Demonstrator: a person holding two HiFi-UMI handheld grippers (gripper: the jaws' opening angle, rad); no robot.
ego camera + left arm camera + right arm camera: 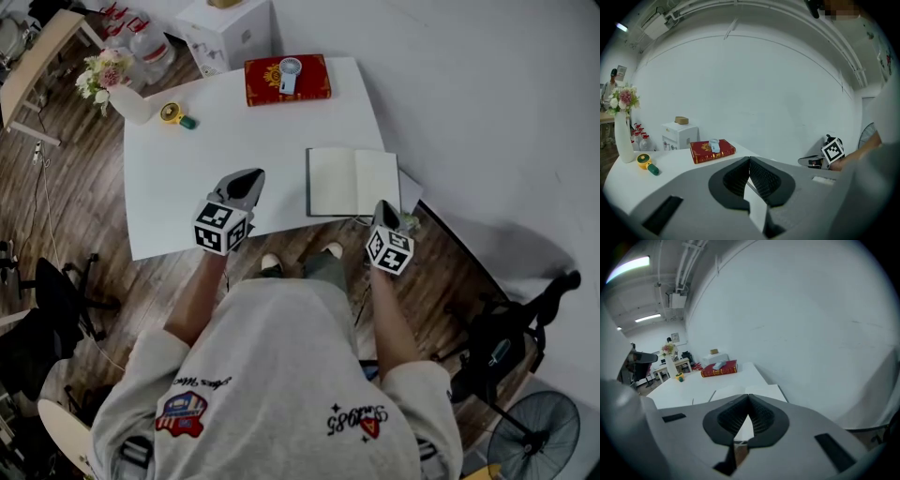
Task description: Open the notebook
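Late stage of the task. The notebook [353, 181] is seen lying flat on the white table [187, 178], towards its near right part, spread open with two blank pages facing up and the spine running away from the person. No cover or page is seen standing or half-turned, so the opening is judged to be complete and little or nothing is judged to be left except withdrawal of the tools.

The right gripper [384, 208] is held just beside the notebook's near right corner. In the right gripper view its jaws are brought together at the tips with nothing caught between them [748, 399], and the open pages are seen ahead of them, not in their grasp. The left gripper [246, 178] is held over bare table to the left of the notebook, well apart from it. In the left gripper view its jaws are likewise clenched on nothing [749, 161].

A red book [287, 80] at the far edge of the table is judged to have no part in the task.
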